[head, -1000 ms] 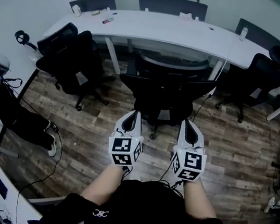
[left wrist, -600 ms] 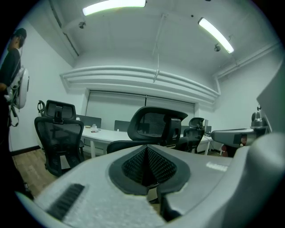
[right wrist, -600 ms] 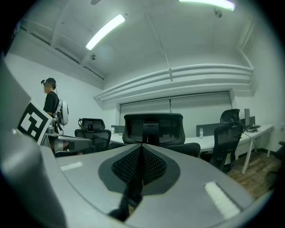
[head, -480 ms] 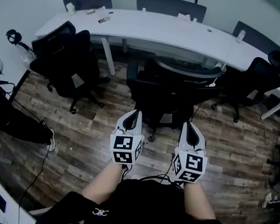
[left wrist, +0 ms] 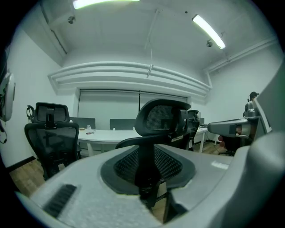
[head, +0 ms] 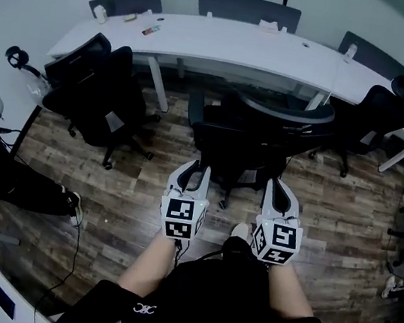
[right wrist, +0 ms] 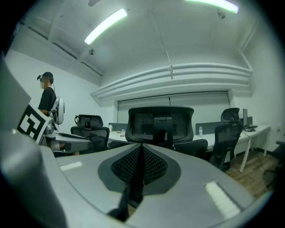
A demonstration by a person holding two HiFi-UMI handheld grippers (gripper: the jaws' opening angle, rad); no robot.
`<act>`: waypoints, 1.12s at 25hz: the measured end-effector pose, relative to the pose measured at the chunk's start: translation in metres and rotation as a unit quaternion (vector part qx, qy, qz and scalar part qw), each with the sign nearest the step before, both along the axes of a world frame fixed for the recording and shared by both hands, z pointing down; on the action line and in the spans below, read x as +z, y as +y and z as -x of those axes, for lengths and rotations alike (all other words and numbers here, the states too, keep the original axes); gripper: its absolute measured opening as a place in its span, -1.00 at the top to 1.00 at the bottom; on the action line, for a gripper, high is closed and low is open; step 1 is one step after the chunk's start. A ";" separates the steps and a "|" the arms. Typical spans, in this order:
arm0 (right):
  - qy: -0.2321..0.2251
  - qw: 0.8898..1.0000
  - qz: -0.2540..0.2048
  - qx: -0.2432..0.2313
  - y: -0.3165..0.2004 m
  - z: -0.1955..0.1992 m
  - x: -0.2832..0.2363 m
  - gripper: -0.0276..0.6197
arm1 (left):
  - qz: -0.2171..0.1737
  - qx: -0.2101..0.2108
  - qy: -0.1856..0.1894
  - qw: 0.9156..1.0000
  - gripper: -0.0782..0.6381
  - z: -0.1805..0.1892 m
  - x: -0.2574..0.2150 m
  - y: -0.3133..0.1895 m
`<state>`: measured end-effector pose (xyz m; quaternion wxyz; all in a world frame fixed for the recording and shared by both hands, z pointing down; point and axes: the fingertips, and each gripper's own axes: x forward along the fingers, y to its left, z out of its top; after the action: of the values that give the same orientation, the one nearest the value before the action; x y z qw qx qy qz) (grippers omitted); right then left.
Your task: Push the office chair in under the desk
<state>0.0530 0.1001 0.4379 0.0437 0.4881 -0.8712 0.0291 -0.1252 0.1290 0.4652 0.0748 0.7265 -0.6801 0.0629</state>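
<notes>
My left tongs (head: 194,171) are opening, the jaws parted with nothing between them. My right tongs (head: 280,186) are closed to a thin slit and hold nothing. The black mesh-backed office chair (head: 245,137) stands just ahead of both, clear of them, its back towards me and its top near the front edge of the long white curved desk (head: 228,43).

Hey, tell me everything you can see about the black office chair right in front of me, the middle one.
The office chair is black, with a mesh back, a curved headrest, armrests and a wheeled base. It stands upright on the wood-look floor, its back toward the person and turned slightly. Its seat faces the white desk, and its back is clear of the desk edge. Only the floor visibly touches it.
</notes>
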 end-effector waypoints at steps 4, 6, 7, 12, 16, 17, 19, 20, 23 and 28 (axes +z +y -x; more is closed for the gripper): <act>-0.003 1.000 0.000 0.000 -0.019 -0.003 0.005 0.83 | -0.005 0.007 -0.028 1.000 0.43 0.002 -0.002 -0.016; 0.009 1.000 0.002 -0.019 -0.029 -0.005 0.012 0.83 | -0.010 0.013 -0.075 0.997 0.40 0.001 -0.001 -0.026; 0.023 0.999 0.001 -0.034 -0.034 -0.007 0.015 0.83 | -0.014 0.017 -0.106 0.994 0.38 0.001 0.000 -0.031; 0.124 0.987 -0.020 -0.101 -0.076 -0.022 0.022 0.61 | -0.002 0.048 -0.201 0.978 0.28 0.007 0.008 -0.067; 0.227 0.963 -0.047 -0.137 -0.116 -0.037 0.023 0.43 | 0.028 0.086 -0.243 0.966 0.21 0.014 0.016 -0.092; 0.249 0.957 -0.047 -0.144 -0.125 -0.041 0.025 0.37 | 0.040 0.101 -0.258 0.960 0.21 0.015 0.019 -0.098; 0.299 0.941 -0.047 -0.152 -0.145 -0.051 0.029 0.23 | 0.069 0.133 -0.284 0.947 0.20 0.017 0.028 -0.109; 0.326 0.932 -0.049 -0.151 -0.155 -0.057 0.030 0.17 | 0.082 0.145 -0.294 0.941 0.19 0.018 0.032 -0.115; 0.399 0.904 -0.052 -0.141 -0.187 -0.070 0.032 0.07 | 0.105 0.156 -0.317 0.929 0.19 0.024 0.041 -0.131; 0.482 0.865 -0.048 -0.133 -0.220 -0.078 0.052 0.02 | 0.105 0.150 -0.357 0.916 0.22 0.024 0.043 -0.150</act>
<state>0.1309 -0.1200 0.4900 0.4382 0.3220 -0.7987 -0.2575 -0.1493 -0.0205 0.5079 -0.1077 0.7371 -0.5341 0.3997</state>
